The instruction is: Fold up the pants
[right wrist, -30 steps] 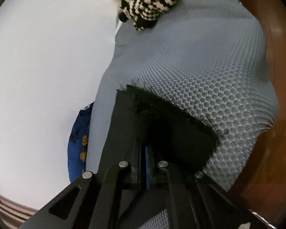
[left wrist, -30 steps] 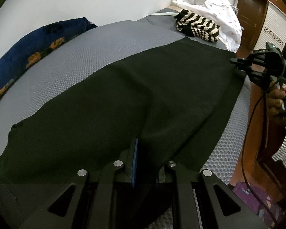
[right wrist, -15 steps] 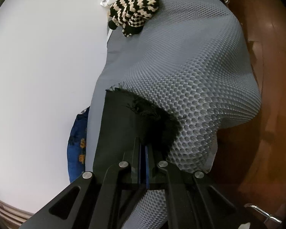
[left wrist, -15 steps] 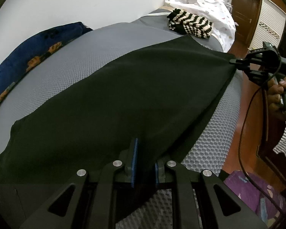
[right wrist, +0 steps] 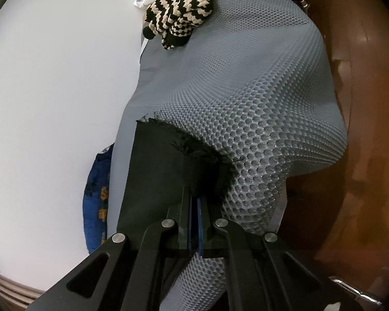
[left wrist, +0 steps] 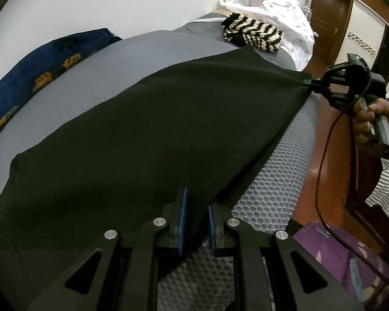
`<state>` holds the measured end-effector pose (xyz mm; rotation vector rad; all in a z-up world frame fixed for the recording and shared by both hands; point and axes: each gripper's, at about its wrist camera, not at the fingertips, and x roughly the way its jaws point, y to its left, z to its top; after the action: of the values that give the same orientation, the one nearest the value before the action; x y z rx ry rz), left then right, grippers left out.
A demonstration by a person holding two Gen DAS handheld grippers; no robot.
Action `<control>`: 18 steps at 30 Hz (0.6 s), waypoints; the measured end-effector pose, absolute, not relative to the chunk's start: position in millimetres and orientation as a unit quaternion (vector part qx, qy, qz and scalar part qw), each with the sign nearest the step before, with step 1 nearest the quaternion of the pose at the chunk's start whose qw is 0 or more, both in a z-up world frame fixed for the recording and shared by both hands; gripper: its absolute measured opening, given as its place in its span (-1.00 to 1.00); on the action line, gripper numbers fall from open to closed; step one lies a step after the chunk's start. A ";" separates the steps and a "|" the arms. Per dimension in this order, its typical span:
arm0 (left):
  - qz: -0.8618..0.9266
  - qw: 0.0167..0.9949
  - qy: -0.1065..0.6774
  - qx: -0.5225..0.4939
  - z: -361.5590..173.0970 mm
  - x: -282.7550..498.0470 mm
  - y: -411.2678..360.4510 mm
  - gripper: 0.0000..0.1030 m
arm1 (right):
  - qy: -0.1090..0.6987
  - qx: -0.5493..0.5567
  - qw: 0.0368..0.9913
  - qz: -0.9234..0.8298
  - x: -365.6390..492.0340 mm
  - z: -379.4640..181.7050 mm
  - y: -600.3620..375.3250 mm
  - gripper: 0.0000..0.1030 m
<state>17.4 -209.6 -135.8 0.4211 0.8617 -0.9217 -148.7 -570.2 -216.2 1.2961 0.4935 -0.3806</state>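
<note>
The black pants (left wrist: 155, 129) lie stretched across the grey mesh mattress (left wrist: 277, 181). My left gripper (left wrist: 196, 207) is shut on the near edge of the pants, with cloth bunched between its blue pads. My right gripper (left wrist: 310, 82) shows at the far right of the left wrist view, shut on a frayed corner and pulling it taut off the bed edge. In the right wrist view the right gripper (right wrist: 195, 202) pinches that frayed black hem (right wrist: 173, 160) over the mattress (right wrist: 259, 103).
A black-and-cream knitted garment (left wrist: 251, 32) and a white dotted cloth (left wrist: 280, 5) lie at the far end of the bed. A blue patterned pillow (left wrist: 39, 72) is along the wall. Wooden floor (right wrist: 363, 129) and a purple item (left wrist: 324, 254) lie to the right.
Both grippers have pulled the pants toward the bed's near edge and stretched them flat; the crease in the cloth has gone. The right gripper has moved further off the bed edge.
</note>
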 end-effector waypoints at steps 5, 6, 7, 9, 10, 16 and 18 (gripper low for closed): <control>-0.446 0.772 0.411 0.191 -135.7 13.9 -206.5 -0.60 | 0.238 0.579 0.758 -0.185 -146.6 -213.1 -567.9 -0.95; -0.453 0.767 0.413 0.189 -135.3 13.0 -205.1 -0.43 | 0.241 0.573 0.761 -0.189 -145.2 -211.7 -567.1 -0.95; -0.464 0.760 0.416 0.182 -133.8 11.4 -202.0 -0.31 | 0.241 0.574 0.759 -0.190 -144.3 -212.0 -567.2 -0.95; -0.472 0.758 0.417 0.168 -128.9 8.3 -195.3 -0.03 | 0.243 0.576 0.757 -0.189 -144.0 -212.8 -568.8 -0.97; -0.478 0.758 0.415 0.156 -124.4 6.4 -189.3 -0.03 | 0.244 0.577 0.755 -0.190 -144.3 -213.1 -569.4 -0.98; -0.402 0.820 0.392 0.109 -99.2 13.8 -120.4 0.16 | 0.247 0.589 0.741 -0.210 -156.5 -207.3 -572.0 -0.84; -0.350 0.844 0.399 0.079 -98.1 24.6 -81.9 0.17 | 0.248 0.583 0.736 -0.237 -167.3 -201.0 -571.7 -0.73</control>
<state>24.6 -81.9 -98.1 0.1663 0.8425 -0.7389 -167.3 -571.7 -201.0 1.2810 0.5458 -0.5205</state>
